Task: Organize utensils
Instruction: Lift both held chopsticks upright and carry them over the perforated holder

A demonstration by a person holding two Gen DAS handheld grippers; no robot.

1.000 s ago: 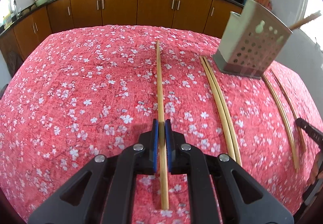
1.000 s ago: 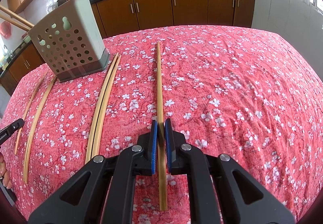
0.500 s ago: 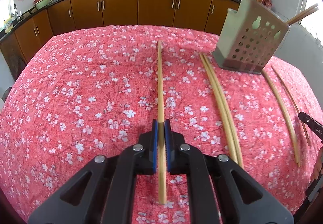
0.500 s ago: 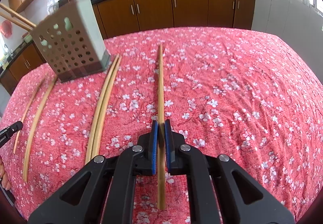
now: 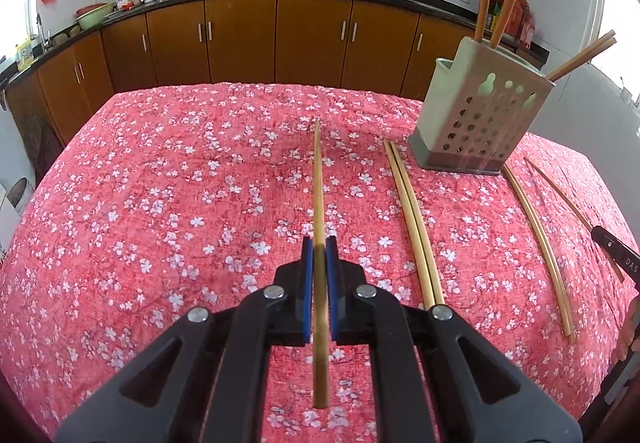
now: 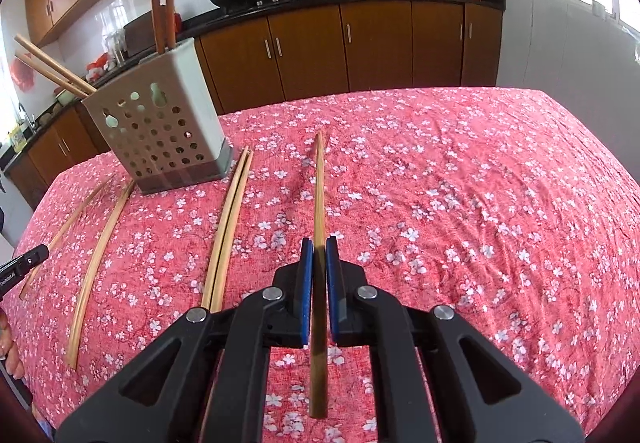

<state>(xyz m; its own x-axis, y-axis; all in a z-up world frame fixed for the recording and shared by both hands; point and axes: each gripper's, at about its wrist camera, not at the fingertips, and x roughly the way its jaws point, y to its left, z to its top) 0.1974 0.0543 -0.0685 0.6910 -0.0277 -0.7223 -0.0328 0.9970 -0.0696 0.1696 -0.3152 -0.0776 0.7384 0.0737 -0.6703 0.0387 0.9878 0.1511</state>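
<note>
My left gripper (image 5: 319, 249) is shut on a bamboo chopstick (image 5: 318, 183), held above the red flowered cloth and pointing away from me. My right gripper (image 6: 319, 249) is shut on another bamboo chopstick (image 6: 319, 187), also lifted off the cloth. A pale perforated utensil holder (image 5: 480, 111) stands at the far right in the left wrist view and at the far left in the right wrist view (image 6: 160, 123); several chopsticks stand in it. A pair of chopsticks (image 5: 412, 215) lies on the cloth between the grippers, and two single chopsticks (image 5: 536, 235) lie beyond the holder.
The table is covered by a red flowered cloth (image 5: 160, 203). Brown kitchen cabinets (image 5: 280, 39) with a black counter, woks and jars run behind it. The other gripper's black tip (image 5: 616, 255) shows at the right edge.
Both grippers have risen with their chopsticks, lifting them off the cloth. The holder and the loose chopsticks have stayed where they were.
</note>
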